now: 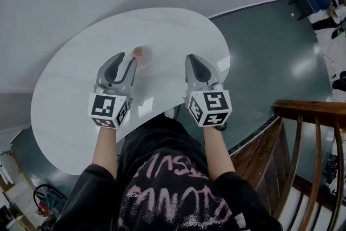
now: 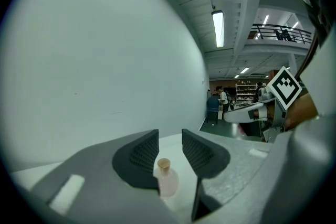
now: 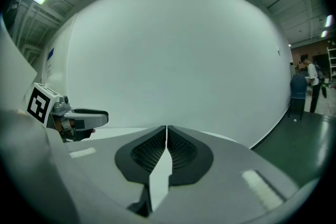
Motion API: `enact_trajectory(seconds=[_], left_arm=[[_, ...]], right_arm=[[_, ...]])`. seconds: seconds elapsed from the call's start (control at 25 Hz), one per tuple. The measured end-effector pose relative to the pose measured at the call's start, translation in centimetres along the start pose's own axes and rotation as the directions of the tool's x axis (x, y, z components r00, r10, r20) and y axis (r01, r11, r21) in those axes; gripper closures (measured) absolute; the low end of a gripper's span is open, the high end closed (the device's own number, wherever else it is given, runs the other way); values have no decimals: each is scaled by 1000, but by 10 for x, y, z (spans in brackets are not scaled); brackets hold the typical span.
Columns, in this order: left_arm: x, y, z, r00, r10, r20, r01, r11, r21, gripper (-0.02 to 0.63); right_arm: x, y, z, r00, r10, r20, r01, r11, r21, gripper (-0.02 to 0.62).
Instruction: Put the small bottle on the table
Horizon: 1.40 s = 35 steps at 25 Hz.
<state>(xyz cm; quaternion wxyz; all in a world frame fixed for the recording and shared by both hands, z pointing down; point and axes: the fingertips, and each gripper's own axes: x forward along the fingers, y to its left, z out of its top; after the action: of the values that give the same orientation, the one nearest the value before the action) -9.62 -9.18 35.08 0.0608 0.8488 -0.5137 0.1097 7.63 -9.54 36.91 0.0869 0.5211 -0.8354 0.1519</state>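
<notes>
Looks like release stage, placement seemingly done. Small bottle (image 2: pixel 166 180) upright on bench (image 1: pixel 81 78), just ahead of left claw (image 2: pixel 169 139), at 1 o'clock from it in head view. Long axis vertical, cap up. Left claw open, gripping nothing. Right claw (image 3: pixel 166 139) closed, empty. Next: straight pull-back toward 6 o'clock, no nudging.

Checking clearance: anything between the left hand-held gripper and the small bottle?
Nothing visible. The small bottle stands upright on the table, in line with the gap between the jaws of the open left hand-held gripper.
</notes>
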Motion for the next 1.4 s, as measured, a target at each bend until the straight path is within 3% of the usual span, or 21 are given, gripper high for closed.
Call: enact_trajectory(seconds=[1.0,1.4], left_arm=[[-20,-9,25,998,-37,58,33,997,76,494],[-25,-8,31,998,-37,58,31,994,105,546]], right_arm=[[-21,16,22,998,-8,66,10,1000,-29,580],[-24,20,27,997,-1,75,4,999,-41,580]])
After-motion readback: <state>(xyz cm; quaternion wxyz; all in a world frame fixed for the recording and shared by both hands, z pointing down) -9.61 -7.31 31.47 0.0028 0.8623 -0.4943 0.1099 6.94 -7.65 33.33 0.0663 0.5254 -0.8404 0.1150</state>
